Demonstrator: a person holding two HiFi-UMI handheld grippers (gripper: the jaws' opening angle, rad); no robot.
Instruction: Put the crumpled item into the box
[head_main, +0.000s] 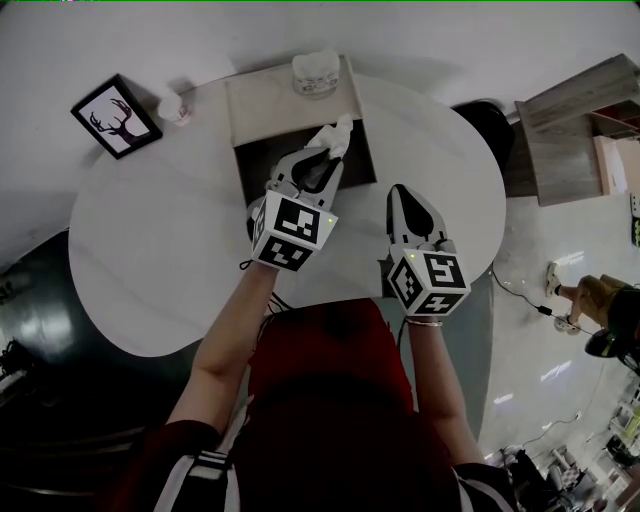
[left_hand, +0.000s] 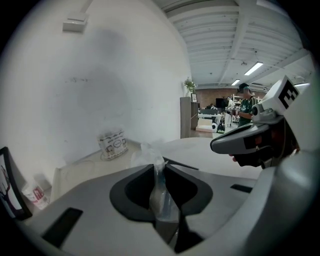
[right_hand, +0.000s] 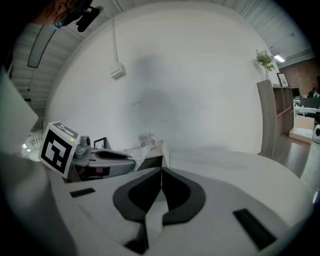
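Nearest the person, the right hand-held gripper (head_main: 398, 190) hangs over the round white worktop (head_main: 160, 250) with its jaws pressed together on nothing. A little further out, the left hand-held gripper (head_main: 325, 156) is clamped on the crumpled plastic wrapper (head_main: 335, 133). The thin, half-clear film is pinched flat between the pads, and its loose end flares out past the jaw tips. That end sits over the dark opening of the open cardboard box (head_main: 250, 160), close to the far edge. The wrapper looks nearly weightless and entirely limp, so I'd expect it to crush rather than resist. It may cling to the pads or drift as it falls. A pinch through the bunched middle, as now, seems the surest hold, since an edge grip could let it slide out. Beyond, a small printed cup (head_main: 315, 72) stands on the box's back flap, and a framed deer picture (head_main: 116, 116) lies well off to the left.
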